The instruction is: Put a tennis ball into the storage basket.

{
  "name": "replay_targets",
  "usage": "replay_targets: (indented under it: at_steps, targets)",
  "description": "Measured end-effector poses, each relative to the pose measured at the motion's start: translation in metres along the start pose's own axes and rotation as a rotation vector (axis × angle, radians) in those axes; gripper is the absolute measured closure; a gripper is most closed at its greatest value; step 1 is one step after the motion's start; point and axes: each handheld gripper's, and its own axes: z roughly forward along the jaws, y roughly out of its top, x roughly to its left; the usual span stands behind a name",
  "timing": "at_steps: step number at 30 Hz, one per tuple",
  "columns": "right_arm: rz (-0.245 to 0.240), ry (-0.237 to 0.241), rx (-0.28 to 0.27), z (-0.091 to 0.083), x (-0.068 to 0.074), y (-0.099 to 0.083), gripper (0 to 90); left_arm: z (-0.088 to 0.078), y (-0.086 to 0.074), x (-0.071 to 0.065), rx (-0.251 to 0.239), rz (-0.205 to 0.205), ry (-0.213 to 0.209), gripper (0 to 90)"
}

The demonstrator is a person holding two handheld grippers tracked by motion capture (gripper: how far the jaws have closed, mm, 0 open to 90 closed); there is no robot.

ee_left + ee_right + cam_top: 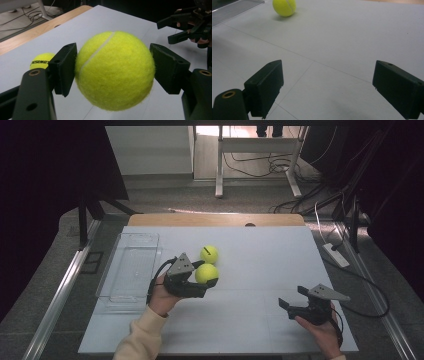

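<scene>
One ball's (40, 61) lettering, left gripper view

Lab-style recording room: white work table (260, 320), dark curtains (45, 180), loose black floor cables (260, 167), metal-framed stand (257, 150).

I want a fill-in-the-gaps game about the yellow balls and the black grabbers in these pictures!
1. The left gripper is shut on a yellow ____ ball.
2. A second tennis ball lies on the ____.
3. The right gripper has its jaws ____ with nothing between them.
4. The clear tray stands on the left part of the table, and there is ____ inside it.

Missing words: tennis; table; open; nothing
</scene>
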Motion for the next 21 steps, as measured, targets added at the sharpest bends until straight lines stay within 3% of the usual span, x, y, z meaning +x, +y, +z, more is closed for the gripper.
replay_targets:
  at_steps: [21]
  targets:
    - [0.001,-0.003,0.0,0.0,0.0,0.0,9.9,-0.017,0.0,0.013,-0.044,-0.031,0.046,26.6]
